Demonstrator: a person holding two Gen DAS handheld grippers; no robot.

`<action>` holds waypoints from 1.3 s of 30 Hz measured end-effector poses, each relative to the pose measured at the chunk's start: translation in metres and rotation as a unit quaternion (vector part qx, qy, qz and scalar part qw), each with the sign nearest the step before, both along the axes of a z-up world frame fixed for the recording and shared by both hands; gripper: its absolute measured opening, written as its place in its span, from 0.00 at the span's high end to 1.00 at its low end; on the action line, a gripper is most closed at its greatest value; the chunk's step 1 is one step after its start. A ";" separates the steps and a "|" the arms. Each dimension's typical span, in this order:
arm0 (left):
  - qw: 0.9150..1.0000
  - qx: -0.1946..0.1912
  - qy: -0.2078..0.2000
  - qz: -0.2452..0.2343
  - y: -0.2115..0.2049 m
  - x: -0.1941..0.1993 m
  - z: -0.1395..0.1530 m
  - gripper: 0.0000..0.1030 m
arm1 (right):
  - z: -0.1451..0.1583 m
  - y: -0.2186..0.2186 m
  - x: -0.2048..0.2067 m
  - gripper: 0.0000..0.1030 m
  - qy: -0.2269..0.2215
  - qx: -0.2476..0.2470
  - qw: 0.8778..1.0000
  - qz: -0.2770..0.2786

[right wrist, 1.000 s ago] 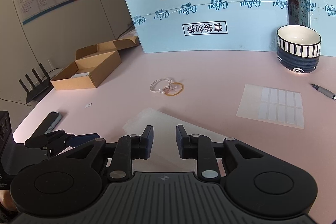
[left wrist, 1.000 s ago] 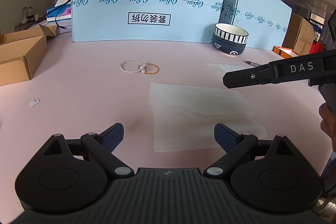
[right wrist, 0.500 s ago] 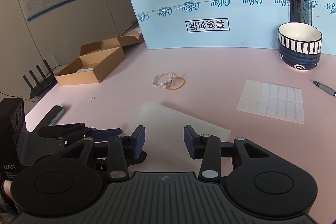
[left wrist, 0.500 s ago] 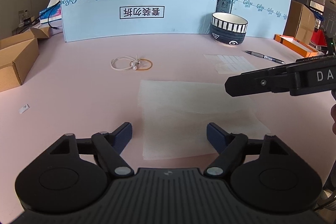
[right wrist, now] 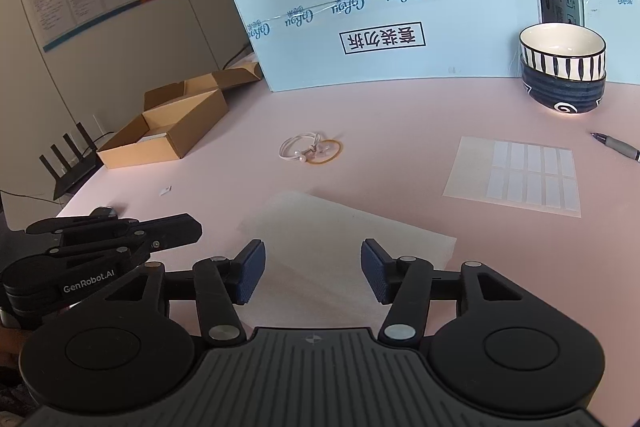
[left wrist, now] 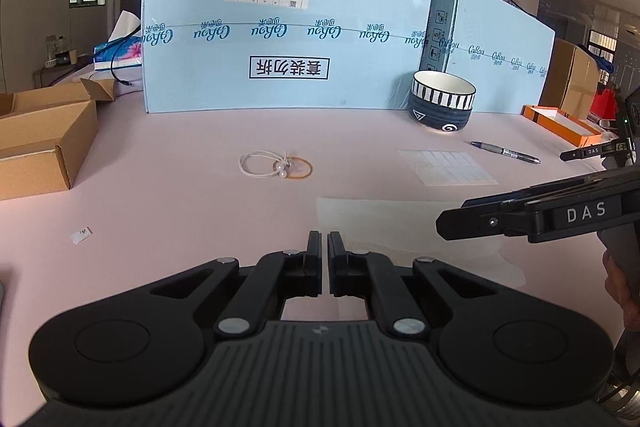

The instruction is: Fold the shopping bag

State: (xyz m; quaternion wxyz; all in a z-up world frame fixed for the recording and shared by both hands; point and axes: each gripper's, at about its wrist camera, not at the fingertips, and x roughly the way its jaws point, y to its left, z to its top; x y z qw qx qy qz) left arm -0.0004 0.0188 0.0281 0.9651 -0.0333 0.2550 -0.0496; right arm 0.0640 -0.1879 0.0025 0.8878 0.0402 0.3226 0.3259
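Bag (left wrist: 404, 227) — a thin, translucent white sheet lying flat on the pink table (left wrist: 160, 155), in the near centre, nearer than the hair ties (left wrist: 276, 165) and left of and nearer than the label sheet (right wrist: 514, 175). Judged from its look, it is very light, limp and probably slippery; it offers no stiffness and is likely to slide or lift with any draught or drag.

Left gripper (left wrist: 324, 241): fingers pressed together at the bag's left edge; whether any film is caught between them cannot be told. Right gripper (right wrist: 313, 269): fingers spread, poised over the bag's near portion with nothing between them.

Recommended hold: take a corner or a free edge, not the middle — the flat centre gives nothing to pinch. Pin one side while the other side is carried over, so that the sheet does not skate across the table. The film shows slight wrinkles at its right side.
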 end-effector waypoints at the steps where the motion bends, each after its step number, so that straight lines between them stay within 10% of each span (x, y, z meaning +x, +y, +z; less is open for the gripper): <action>1: 1.000 0.002 0.002 0.004 0.002 0.000 0.000 0.97 | -0.001 0.000 0.000 0.48 0.000 -0.003 1.000 -0.001; 5: 1.000 -0.011 0.015 0.016 0.011 0.003 -0.004 0.89 | -0.003 0.001 -0.002 0.41 0.004 -0.019 1.000 0.003; 8: 0.999 -0.033 0.027 0.007 0.013 0.004 -0.008 0.60 | -0.002 0.008 -0.007 0.41 -0.010 -0.048 0.999 0.018; 20: 0.999 -0.015 0.046 0.018 0.008 0.001 -0.015 0.56 | -0.015 0.079 -0.013 0.41 -0.130 -0.224 0.959 0.112; 29: 0.998 -0.013 0.053 0.013 0.008 0.001 -0.019 0.54 | -0.023 0.084 0.004 0.44 -0.141 -0.225 0.956 0.124; 35: 0.998 -0.015 0.060 0.008 0.006 0.003 -0.022 0.54 | -0.022 0.074 0.012 0.84 -0.116 -0.195 0.968 0.105; 39: 0.998 -0.011 0.062 0.007 0.003 0.002 -0.022 0.53 | -0.019 0.064 0.016 0.92 -0.103 -0.175 0.976 0.085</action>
